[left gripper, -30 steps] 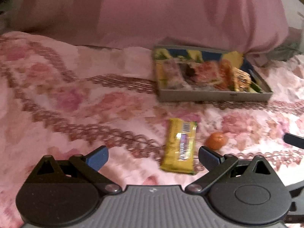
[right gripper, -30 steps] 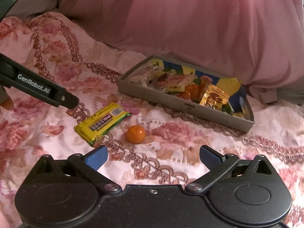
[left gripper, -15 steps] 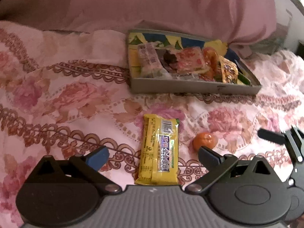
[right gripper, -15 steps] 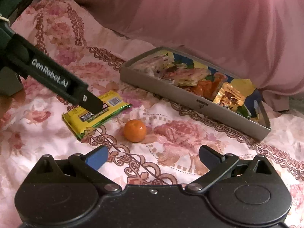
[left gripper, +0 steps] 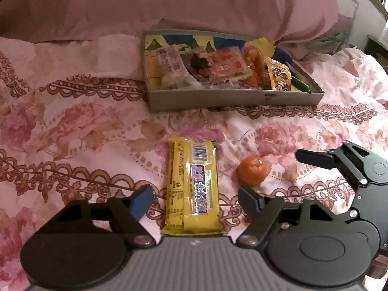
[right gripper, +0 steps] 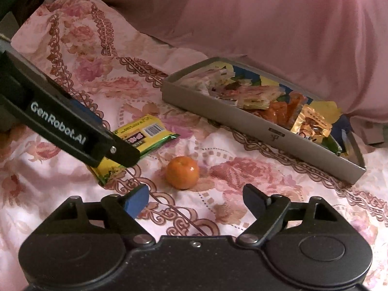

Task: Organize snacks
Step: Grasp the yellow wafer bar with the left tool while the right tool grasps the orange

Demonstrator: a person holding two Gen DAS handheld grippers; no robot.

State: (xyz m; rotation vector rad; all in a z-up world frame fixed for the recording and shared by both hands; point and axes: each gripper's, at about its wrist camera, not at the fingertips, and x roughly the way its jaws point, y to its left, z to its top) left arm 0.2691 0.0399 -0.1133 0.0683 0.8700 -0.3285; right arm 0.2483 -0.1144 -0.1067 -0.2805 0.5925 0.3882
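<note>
Currently both tools sit low over the bed, each lined up on one loose snack, which I read as a paired pick meant to clear the last two items off the bedspread.

Nearest, left wrist view: the left gripper straddles the near end of the yellow snack pack. The pack lies flat, long axis pointing away from me, between the fingers. The fingers are partly open and closing; a gap of bedspread shows on both sides of the pack, so no contact yet and nothing held.

Right wrist view: the right gripper points at the orange fruit, which rests on the bedspread just ahead of the fingertips, not yet between them. These fingers are also closing from wide, with nothing between them. I judge the closing early; the tool needs to advance before the pads can meet the fruit, and a round fruit on soft cloth may roll if nudged.

The two snacks lie near each other, so the tools crowd: the right gripper shows at the right edge of the left view.

Farther back, the grey tray sits on the bedspread, already holding several wrapped snacks, with bare floor at its left end. Likely destination. Behind it, a pink pillow.
</note>
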